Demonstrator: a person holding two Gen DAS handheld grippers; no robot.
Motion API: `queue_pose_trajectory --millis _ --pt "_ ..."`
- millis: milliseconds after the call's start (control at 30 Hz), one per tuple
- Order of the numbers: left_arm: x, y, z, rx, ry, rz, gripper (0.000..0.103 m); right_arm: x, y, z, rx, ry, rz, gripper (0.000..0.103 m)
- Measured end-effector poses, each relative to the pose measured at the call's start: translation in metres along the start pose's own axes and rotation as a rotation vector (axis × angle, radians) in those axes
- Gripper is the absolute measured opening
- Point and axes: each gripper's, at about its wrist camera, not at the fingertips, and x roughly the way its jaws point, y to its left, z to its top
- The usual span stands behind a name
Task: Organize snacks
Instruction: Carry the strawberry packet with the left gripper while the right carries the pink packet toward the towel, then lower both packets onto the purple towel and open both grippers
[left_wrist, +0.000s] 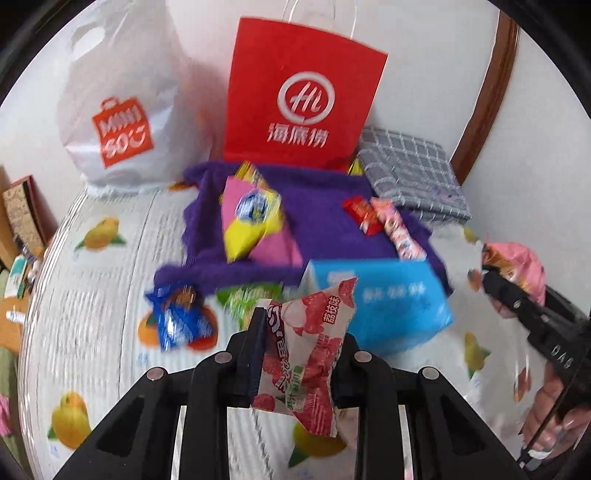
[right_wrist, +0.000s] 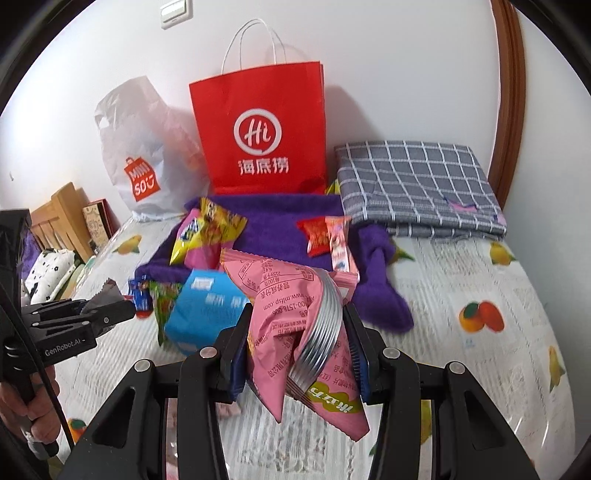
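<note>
My left gripper (left_wrist: 299, 354) is shut on a red-and-white lychee snack packet (left_wrist: 314, 332), lifted above the fruit-print bed cover (left_wrist: 110, 295). My right gripper (right_wrist: 295, 354) is shut on a pink snack bag (right_wrist: 291, 325); it also shows at the right of the left wrist view as the pink bag (left_wrist: 517, 266). Ahead lies a purple cloth (left_wrist: 325, 221) with a yellow-and-pink packet (left_wrist: 251, 218), a red packet (left_wrist: 362, 214) and a pink stick packet (left_wrist: 399, 232) on it. A blue box (left_wrist: 391, 306), a green packet (left_wrist: 247, 299) and a blue packet (left_wrist: 181, 321) lie near its front edge.
A red paper bag (right_wrist: 262, 129) and a white plastic bag (right_wrist: 144, 158) stand against the wall behind the cloth. A folded grey checked cloth (right_wrist: 417, 184) lies at the back right. Wooden furniture (right_wrist: 62, 218) stands off the bed's left edge. A hand (right_wrist: 33, 406) grips the left tool.
</note>
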Motion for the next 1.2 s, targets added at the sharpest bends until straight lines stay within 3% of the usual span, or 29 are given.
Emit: queue_pose_trajectory --millis 267,600,900,1200 --pt "0.01 -0.01 0.058 0.058 -0.05 0.003 0.026 0.016 0.004 0.043 -0.018 -0.046 -0.007 0.045" --pt "0.038 -0.006 0.11 0.043 -0.064 -0.035 0.026 0.06 -0.003 0.084 0.003 -0.051 0.012 0.045" --pt "0.076 -0.011 0.136 0.029 -0.035 -0.081 0.026 0.122 -0.016 0.088 0.048 0.057 0.077 0.045" --pt "0.12 -0.019 0.137 0.054 0.024 -0.055 0.026 0.163 -0.02 0.076 0.045 0.149 0.111 0.045"
